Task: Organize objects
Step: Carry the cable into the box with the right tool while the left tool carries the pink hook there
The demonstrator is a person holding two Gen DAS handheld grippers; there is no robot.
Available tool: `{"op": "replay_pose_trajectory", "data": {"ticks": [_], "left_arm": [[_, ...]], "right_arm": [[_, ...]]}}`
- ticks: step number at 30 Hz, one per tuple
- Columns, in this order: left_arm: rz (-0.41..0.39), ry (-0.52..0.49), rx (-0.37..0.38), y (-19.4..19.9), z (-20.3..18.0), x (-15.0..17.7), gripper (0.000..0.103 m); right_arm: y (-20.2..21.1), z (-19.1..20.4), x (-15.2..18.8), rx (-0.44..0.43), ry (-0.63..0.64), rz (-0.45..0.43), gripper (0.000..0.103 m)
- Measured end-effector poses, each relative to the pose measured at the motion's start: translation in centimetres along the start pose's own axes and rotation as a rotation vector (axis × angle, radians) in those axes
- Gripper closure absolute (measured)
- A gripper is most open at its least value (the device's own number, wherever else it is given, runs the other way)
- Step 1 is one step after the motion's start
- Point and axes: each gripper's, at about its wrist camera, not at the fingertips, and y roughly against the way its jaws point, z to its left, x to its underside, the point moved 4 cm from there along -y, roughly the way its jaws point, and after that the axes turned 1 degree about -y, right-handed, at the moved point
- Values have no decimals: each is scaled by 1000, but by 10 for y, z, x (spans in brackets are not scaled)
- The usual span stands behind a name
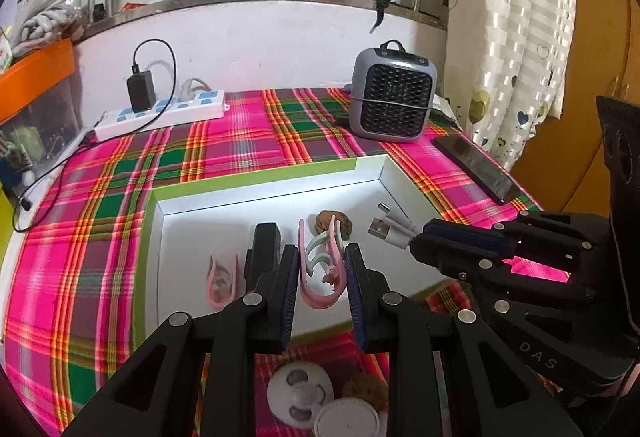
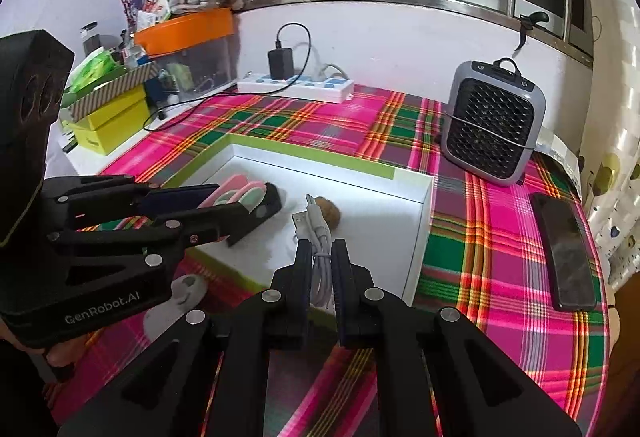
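Note:
A shallow white box with a green rim (image 1: 256, 179) (image 2: 312, 156) lies on the plaid cloth. My left gripper (image 1: 322, 257) is shut on a bundle of pink and mint clips (image 1: 320, 277) and holds it over the box; the bundle also shows in the right wrist view (image 2: 236, 193). My right gripper (image 2: 321, 251) is shut on a coiled white USB cable (image 2: 318, 237) over the box's near edge; its plugs show in the left wrist view (image 1: 390, 231). Inside the box lie a walnut (image 1: 334, 221) (image 2: 330, 213), a black block (image 1: 266, 237) and a pink clip (image 1: 222, 279).
A grey mini heater (image 1: 392, 97) (image 2: 494, 121) stands at the back right. A black phone (image 2: 564, 249) lies at the right edge. A power strip with a charger (image 1: 160, 109) sits at the back. White round caps (image 1: 300, 393) and a walnut (image 1: 364, 389) lie before the box.

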Motion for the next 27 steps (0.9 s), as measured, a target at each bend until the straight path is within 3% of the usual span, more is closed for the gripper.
{"op": "replay_pose_trajectory", "data": {"ticks": [13, 27], "left_arm": [[70, -6, -16, -36, 1, -1, 81], [104, 0, -24, -47, 3, 3, 81]], "right_arm": [[-32, -18, -1, 22, -45, 58, 93], [-46, -18, 6, 13, -55, 114, 93]]}}
